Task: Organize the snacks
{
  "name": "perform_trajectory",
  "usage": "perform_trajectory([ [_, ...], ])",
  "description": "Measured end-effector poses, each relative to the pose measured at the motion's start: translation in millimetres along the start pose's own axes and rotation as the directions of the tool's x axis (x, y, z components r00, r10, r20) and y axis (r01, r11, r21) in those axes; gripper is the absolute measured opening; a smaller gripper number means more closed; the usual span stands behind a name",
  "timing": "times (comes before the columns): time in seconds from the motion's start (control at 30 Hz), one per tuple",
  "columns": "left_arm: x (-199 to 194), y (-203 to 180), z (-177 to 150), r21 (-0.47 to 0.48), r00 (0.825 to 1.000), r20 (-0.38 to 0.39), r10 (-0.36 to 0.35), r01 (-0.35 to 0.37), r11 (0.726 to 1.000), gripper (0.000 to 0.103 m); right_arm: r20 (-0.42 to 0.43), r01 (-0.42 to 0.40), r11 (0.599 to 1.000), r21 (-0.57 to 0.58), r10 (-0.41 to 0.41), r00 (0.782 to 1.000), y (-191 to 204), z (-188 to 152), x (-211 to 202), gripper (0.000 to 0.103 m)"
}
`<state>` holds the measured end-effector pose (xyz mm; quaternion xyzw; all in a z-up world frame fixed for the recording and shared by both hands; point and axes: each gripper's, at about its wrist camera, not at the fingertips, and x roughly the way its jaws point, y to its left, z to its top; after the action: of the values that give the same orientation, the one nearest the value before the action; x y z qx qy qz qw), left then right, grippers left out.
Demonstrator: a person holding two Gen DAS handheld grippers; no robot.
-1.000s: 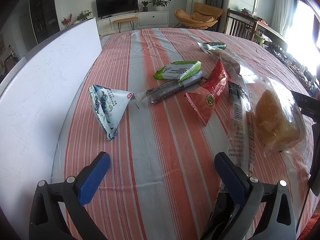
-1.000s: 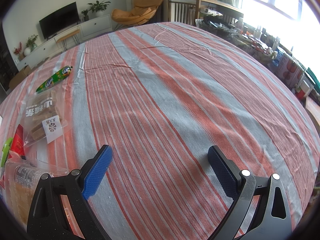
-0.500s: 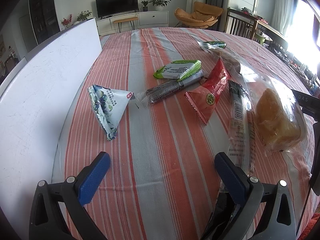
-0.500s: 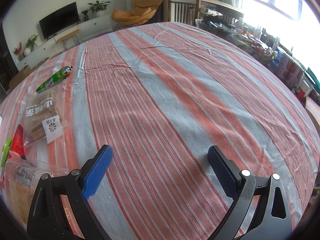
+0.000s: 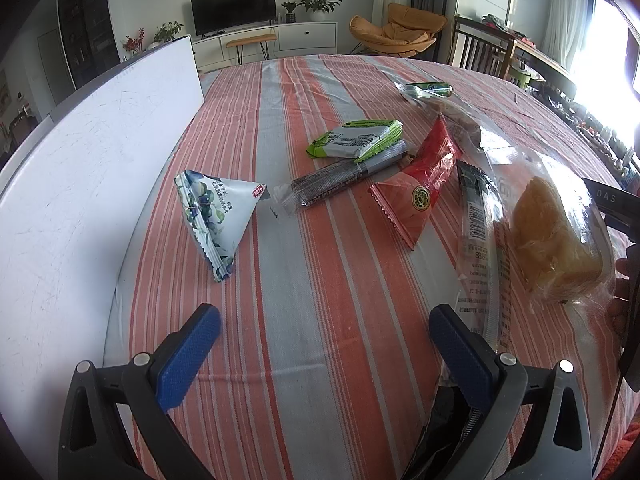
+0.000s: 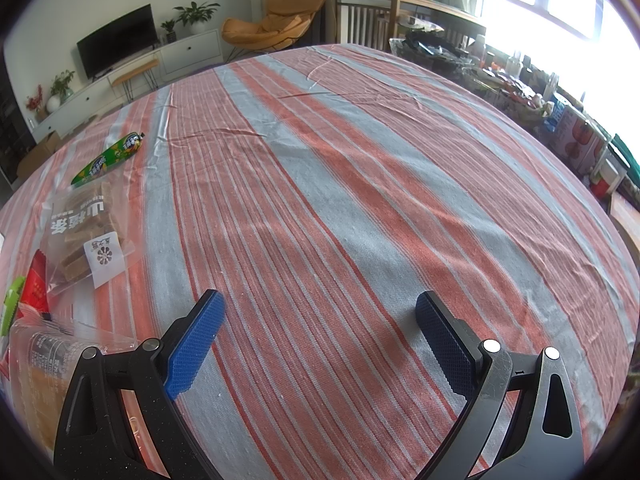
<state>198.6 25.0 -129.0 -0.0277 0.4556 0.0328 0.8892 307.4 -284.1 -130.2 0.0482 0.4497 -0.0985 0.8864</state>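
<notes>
Snacks lie on a red and grey striped tablecloth (image 5: pixel 320 280). In the left wrist view: a blue-and-white triangular pouch (image 5: pixel 212 210), a dark long bar (image 5: pixel 344 178), a green-and-white packet (image 5: pixel 356 144), a red packet (image 5: pixel 424 188), a clear bag with a yellow bread (image 5: pixel 556 240), and a green sausage (image 5: pixel 428 89) far back. My left gripper (image 5: pixel 324 344) is open and empty, short of them. My right gripper (image 6: pixel 320 336) is open and empty over bare cloth. The right wrist view shows the green sausage (image 6: pixel 110 156), a clear bag of brown slices (image 6: pixel 86 236) and the bread bag (image 6: pixel 36 364) at left.
A large white board (image 5: pixel 84 168) stands along the table's left side. The other gripper's dark body (image 5: pixel 616 216) shows at the right edge of the left wrist view. Chairs, a TV stand and cluttered shelves lie beyond the table.
</notes>
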Motion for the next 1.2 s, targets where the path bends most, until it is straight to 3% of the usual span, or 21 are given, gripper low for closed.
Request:
perform_trajectory([
  [0.1,0.0,0.0,0.0,0.0,1.0,0.0,0.0,0.0,1.0,0.103,-0.007,0.008,1.0,-0.009,-0.008,1.0,-1.2,-2.1,-3.9,0.096],
  [0.2,0.0,0.0,-0.1,0.0,1.0,0.0,0.0,0.0,1.0,0.103,0.091,0.024,0.997,0.074,-0.03,0.995,-11.6,-17.7,-37.6,0.096],
  [0.33,0.0,0.0,-0.1,0.0,1.0,0.0,0.0,0.0,1.0,0.103,0.219,-0.109,0.986,0.124,0.08,0.972,-15.5,-40.1,-104.8,0.096],
  [0.5,-0.1,0.0,-0.1,0.0,1.0,0.0,-0.001,0.001,1.0,0.103,0.285,-0.268,0.956,0.119,0.225,0.932,-3.3,-92.7,-166.8,0.097],
  [0.57,-0.3,-0.2,0.0,0.0,1.0,0.001,-0.003,0.003,1.0,0.103,0.292,-0.259,0.963,0.075,0.227,0.929,6.7,-123.7,-171.4,0.097],
  [0.63,-1.0,1.0,0.2,-0.003,1.0,0.003,-0.012,0.012,1.0,0.103,0.282,-0.252,0.961,0.11,0.213,0.935,6.2,-128.7,-175.8,0.097],
  [0.7,-2.3,3.7,0.4,-0.014,1.0,0.01,-0.03,0.03,0.999,0.103,0.37,-0.249,0.963,0.108,0.193,0.909,-0.1,-127.0,-187.3,0.096],
  [0.77,-4.5,8.7,-0.3,-0.03,0.998,0.022,-0.065,0.066,0.997,0.103,0.398,-0.229,0.961,0.158,0.15,0.905,-9.8,-128.5,-191.4,0.096],
  [0.83,-9.5,17.4,-1.7,-0.046,0.99,0.021,-0.142,0.143,0.989,0.103,0.405,-0.282,0.939,0.199,0.183,0.896,-21.4,-130.0,-189.9,0.096],
  [0.9,-19.3,28.0,-4.0,-0.07,0.98,0.006,-0.198,0.198,0.978,0.103,0.391,-0.3,0.925,0.234,0.193,0.9,-28.3,-128.3,-184.6,0.097],
  [1.03,-54.2,47.7,-6.3,-0.099,0.965,0.064,-0.254,0.26,0.961,0.103,0.343,-0.316,0.913,0.258,0.219,0.913,-29.9,-125.5,-172.8,0.097],
  [1.2,-61.0,38.7,8.9,-0.034,0.957,-0.045,-0.287,0.285,0.958,0.103,0.338,-0.326,0.914,0.24,0.236,0.911,-27.0,-129.2,-174.3,0.097],
])
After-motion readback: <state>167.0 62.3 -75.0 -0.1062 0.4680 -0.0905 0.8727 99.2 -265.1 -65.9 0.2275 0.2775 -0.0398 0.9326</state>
